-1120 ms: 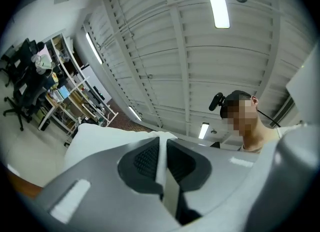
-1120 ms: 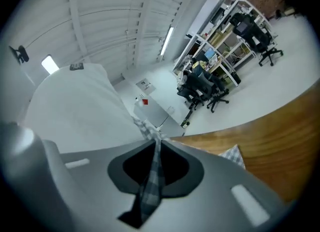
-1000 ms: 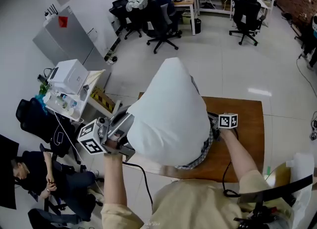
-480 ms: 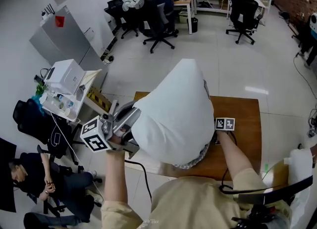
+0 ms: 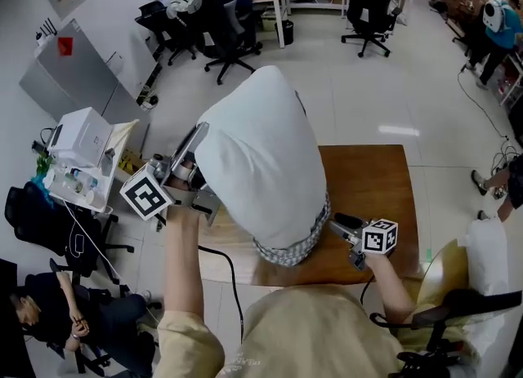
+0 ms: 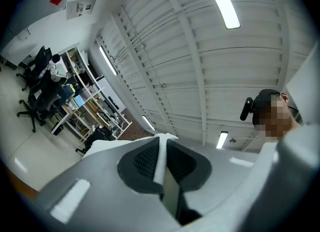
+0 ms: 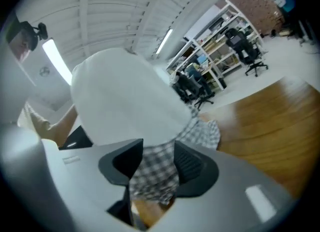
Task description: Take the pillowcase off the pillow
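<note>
**Pillowcase held up over the table, most of the pillow out of sight**

From the head view I can see very little of the grey-and-white checked pillow; only a band of it shows below the hem of the white fabric pillowcase, which covers the rest. The case bulges tall and rounded, lifted above the brown wooden table, and it blocks my sight of the table's middle. The tips of the left gripper disappear against the white bulk there, so I go to the left gripper view. That view looks mostly at the ceiling, but it shows the left gripper clenched on a thin fold of the pillowcase. The right gripper sits low at the hem, its tips partly tucked under it. Only the right gripper view shows the right gripper clearly: its jaws have just been opening and stand apart, with checked pillow cloth lying between the pads. Above them I see the pillowcase, with the table beyond.
</note>
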A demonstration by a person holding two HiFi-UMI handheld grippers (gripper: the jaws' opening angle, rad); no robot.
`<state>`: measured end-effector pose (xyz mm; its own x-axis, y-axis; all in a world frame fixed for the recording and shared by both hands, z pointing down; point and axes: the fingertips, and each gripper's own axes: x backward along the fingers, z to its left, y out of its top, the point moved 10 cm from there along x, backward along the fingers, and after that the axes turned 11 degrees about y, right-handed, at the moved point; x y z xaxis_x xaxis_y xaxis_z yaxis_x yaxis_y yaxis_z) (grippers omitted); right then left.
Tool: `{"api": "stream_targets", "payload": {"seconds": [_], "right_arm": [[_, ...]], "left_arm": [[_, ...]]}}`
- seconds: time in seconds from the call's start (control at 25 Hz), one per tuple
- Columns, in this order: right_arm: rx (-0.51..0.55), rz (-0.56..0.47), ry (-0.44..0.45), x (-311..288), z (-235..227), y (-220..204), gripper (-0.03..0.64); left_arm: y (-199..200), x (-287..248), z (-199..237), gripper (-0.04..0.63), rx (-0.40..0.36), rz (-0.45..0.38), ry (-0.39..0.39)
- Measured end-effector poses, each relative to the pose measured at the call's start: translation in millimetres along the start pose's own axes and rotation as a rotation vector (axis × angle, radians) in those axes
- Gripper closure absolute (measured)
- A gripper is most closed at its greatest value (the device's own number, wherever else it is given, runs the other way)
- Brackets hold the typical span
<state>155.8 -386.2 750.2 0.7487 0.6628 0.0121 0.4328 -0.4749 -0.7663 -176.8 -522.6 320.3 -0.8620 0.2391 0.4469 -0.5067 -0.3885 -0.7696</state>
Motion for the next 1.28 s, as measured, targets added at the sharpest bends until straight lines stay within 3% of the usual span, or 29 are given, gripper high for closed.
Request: {"api": "stream_targets", "payload": {"seconds": [0.12, 0.24, 0.4, 0.48, 0.56, 0.68, 0.8, 1.0, 1.12, 1.2, 1.28], "right_arm": [[0.047, 0.141, 0.147, -29, 59, -25, 0.423], [0.099, 0.198, 0.202, -65, 99, -37, 0.422], [0.136, 0.219, 0.098, -95, 98, -47, 0.450], [0.153, 0.233, 0.042, -100, 92, -50, 0.561], [0.203, 0.280, 0.026, -103, 90, -56, 0.600], [0.246, 0.370, 0.028, -103, 76, -82, 0.606], [0.167, 0.427, 0.011, -102, 43, -115, 0.610], [0.222, 0.607, -0.126, -105, -13, -148, 0.609], [0.148, 0.589, -0.088, -105, -22, -145, 0.609], [0.117, 0.516, -0.016, -94, -7, -125, 0.602], [0.060, 0.402, 0.062, -71, 3, -105, 0.537]], "left_arm": [[8, -8, 6, 0.581, 0.006, 0.006, -0.010], [14, -14, 8, 0.581, 0.016, 0.004, -0.017], [11, -18, 8, 0.581, 0.032, 0.001, -0.020], [11, -17, 8, 0.581, 0.032, 0.004, -0.018], [13, -13, 10, 0.581, 0.040, 0.003, -0.016], [17, -1, 17, 0.583, 0.089, -0.031, -0.014], [21, 15, 28, 0.583, 0.147, -0.083, -0.004], [30, 34, 42, 0.584, 0.189, -0.121, 0.015], [24, 40, 41, 0.583, 0.212, -0.126, -0.016], [22, 47, 36, 0.583, 0.213, -0.117, -0.054], [21, 55, 27, 0.583, 0.186, -0.090, -0.085]]}}
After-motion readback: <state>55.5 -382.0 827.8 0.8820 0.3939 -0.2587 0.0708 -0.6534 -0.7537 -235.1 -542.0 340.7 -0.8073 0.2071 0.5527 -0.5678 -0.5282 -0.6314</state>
